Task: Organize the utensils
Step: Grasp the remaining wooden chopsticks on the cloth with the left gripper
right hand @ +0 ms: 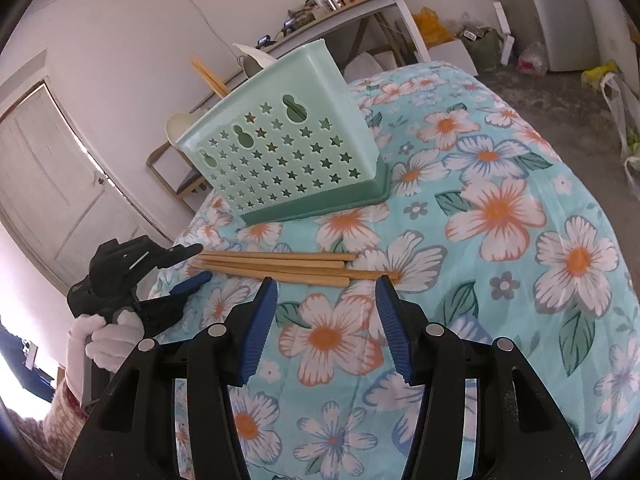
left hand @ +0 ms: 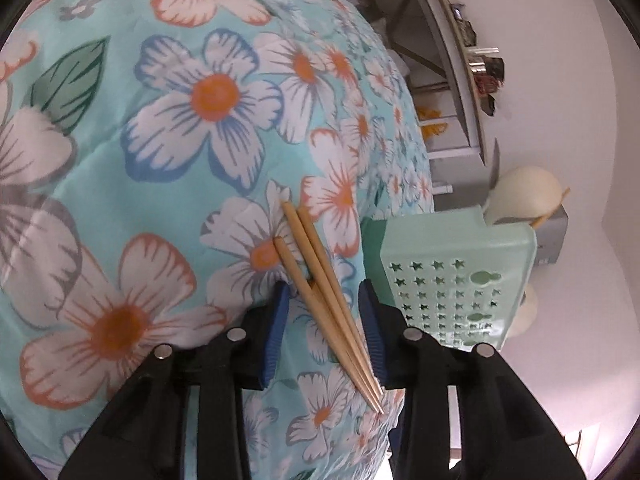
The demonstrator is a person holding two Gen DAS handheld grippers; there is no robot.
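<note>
**Thin chopsticks flat on the cloth, both sets of jaws around them but nothing gripped**

Three or four wooden chopsticks [left hand: 328, 304] lying bunched on the floral cloth [left hand: 192, 128] of the table, just in front of the mint-green perforated utensil basket [right hand: 288, 148]. Likely light, stiff and smooth, so prone to rolling or fanning apart when pinched; resting flush on soft fabric too, so little room to get a pad underneath. Best taken, by this judgement, across the whole bundle near its middle, squeezed together so none slips free (a grip at the tapered tips would probably let one pivot out).

Left gripper [left hand: 324, 332] straddling the tapered ends, jaws partly open with a clear gap on the near side and the far pad close beside the sticks; no firm clamp visible. Right gripper [right hand: 326, 320] poised just short of the thicker ends, jaws about half open, nothing between them.

Left wrist view: how the sticks lie between the left pads, tips crossing toward one side. Right wrist view only: the full length of the bundle, the basket standing upright on its darker tray, more chopsticks [right hand: 208, 74] and a pale spoon already poking out of it, and the white-gloved hand [right hand: 106, 340] holding the left gripper.
</note>
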